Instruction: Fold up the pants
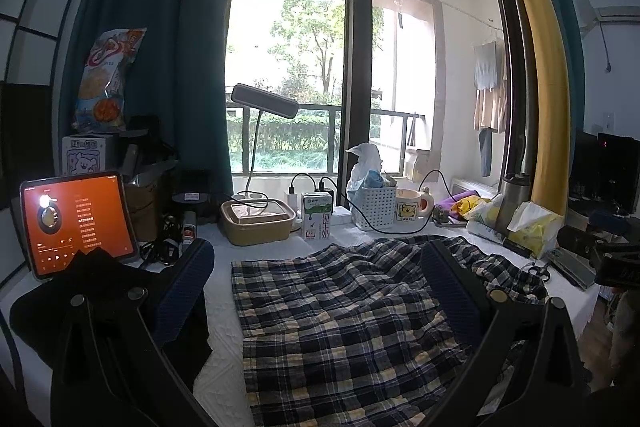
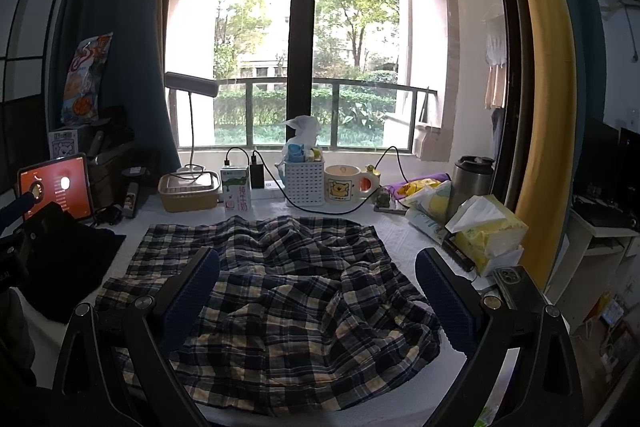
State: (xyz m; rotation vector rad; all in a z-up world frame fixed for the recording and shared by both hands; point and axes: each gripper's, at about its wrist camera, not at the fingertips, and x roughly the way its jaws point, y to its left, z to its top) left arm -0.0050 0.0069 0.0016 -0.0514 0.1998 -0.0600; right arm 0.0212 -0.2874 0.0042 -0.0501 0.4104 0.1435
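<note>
the plaid pants (image 2: 276, 291) lie rumpled on the white-covered table (image 2: 400, 239), spread across its middle with the near part bunched in folds. the left gripper (image 1: 318, 291) hangs above their left half, its 2 fingers spread wide and holding nothing. the right gripper (image 2: 318, 297) hangs over the bunched near part, its fingers likewise wide apart and empty. beyond the pants, along the far edge, stand a milk carton (image 2: 237, 193), a white basket (image 2: 304, 181) and a mug (image 2: 348, 183).

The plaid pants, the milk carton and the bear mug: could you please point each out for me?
plaid pants (image 2: 280, 291): right wrist view, on the rumpled middle of the fabric.
milk carton (image 2: 237, 193): right wrist view, on its printed front face.
bear mug (image 1: 410, 209): left wrist view, on the yellow bear picture on its side.
</note>
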